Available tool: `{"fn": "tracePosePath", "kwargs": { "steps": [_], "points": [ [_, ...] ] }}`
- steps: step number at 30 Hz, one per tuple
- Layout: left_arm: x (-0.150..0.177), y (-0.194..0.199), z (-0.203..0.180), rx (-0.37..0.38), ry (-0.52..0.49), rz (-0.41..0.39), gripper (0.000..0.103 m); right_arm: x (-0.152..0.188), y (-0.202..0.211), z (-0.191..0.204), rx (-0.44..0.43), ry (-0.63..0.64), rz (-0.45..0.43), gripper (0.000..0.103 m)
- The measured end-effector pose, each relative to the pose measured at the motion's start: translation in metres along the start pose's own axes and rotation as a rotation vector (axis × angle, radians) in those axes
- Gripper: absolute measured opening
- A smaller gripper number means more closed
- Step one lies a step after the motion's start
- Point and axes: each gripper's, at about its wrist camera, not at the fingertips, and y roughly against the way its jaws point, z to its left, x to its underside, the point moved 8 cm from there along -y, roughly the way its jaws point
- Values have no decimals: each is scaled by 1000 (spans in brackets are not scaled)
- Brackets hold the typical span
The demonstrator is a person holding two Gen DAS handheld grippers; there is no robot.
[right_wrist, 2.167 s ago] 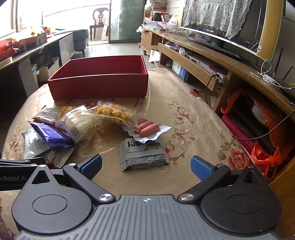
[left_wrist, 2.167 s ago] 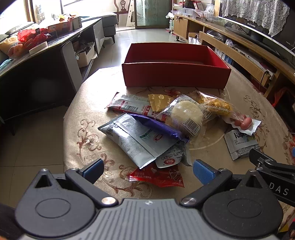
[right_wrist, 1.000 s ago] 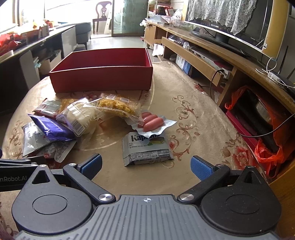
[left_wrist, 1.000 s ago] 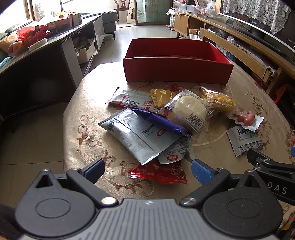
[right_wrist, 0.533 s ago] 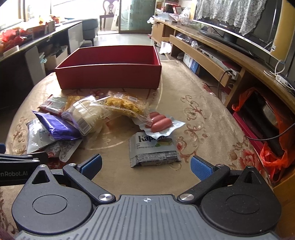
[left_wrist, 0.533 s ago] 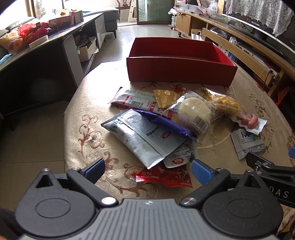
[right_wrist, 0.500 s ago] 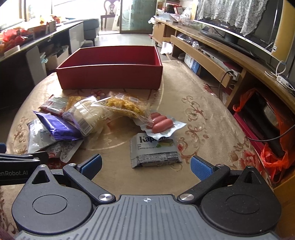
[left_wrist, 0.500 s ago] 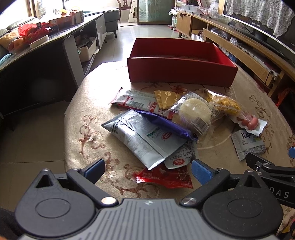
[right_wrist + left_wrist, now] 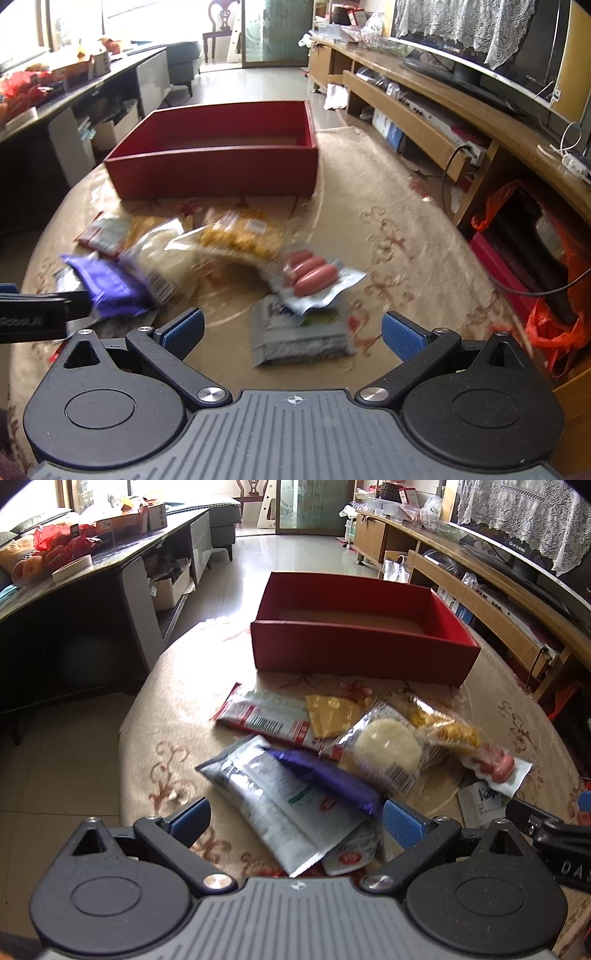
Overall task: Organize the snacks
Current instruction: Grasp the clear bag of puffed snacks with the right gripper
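Right gripper [image 9: 291, 332] wide apart, directly before grey packet [image 9: 299, 338]

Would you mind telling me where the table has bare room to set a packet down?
The table is bare right of the sausage pack, and left of the silver pouch. The red box looks empty. The middle is crowded with overlapping packets.

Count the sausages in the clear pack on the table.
3, side by side in the sausage pack, which lies on the grey wrapper just ahead of the right gripper. None looks hidden.
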Motion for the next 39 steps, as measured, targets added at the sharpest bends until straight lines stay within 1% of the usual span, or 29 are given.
{"fn": "tracePosePath", "kwargs": {
  "steps": [5, 9, 13, 14, 17, 23, 27, 28, 29, 30, 32, 35, 37, 39],
  "points": [
    [-14, -1, -6, 25, -6, 2, 97, -15, -12, -9, -2, 9, 17, 102],
    [-20, -2, -6, 62, 30, 12, 97, -37, -26, -12, -101, -71, 59, 100],
    [-18, -5, -10, 86, 32, 35, 97, -65, -43, -7, -152, -87, 79, 101],
    [-17, -6, -11, 86, 28, 38, 97, -71, -48, -4, -150, -83, 79, 101],
    [-17, -8, -12, 87, 29, 41, 97, -80, -72, 6, -144, -58, 118, 101],
    [-13, -17, -13, 91, 29, 71, 97, -75, -106, 33, -205, -29, 251, 101],
    [-10, -20, -10, 82, 22, 80, 97, -61, -128, 41, -172, -2, 331, 100],
    [-10, -21, -9, 81, 23, 83, 97, -57, -132, 41, -169, -16, 350, 97],
    [-9, -21, -7, 81, 26, 87, 97, -53, -134, 41, -173, -32, 363, 91],
    [-9, -21, -5, 83, 32, 90, 97, -52, -135, 41, -170, -37, 365, 91],
    [-10, -21, -1, 84, 45, 87, 97, -52, -129, 43, -179, -23, 349, 81],
    [-11, -19, 3, 74, 51, 79, 97, -49, -117, 47, -218, -1, 332, 80],
    [-12, -19, 7, 63, 58, 76, 97, -46, -108, 45, -212, 27, 308, 79],
    [-14, -18, 12, 57, 77, 71, 97, -47, -100, 43, -225, 24, 292, 79]
  ]
}}
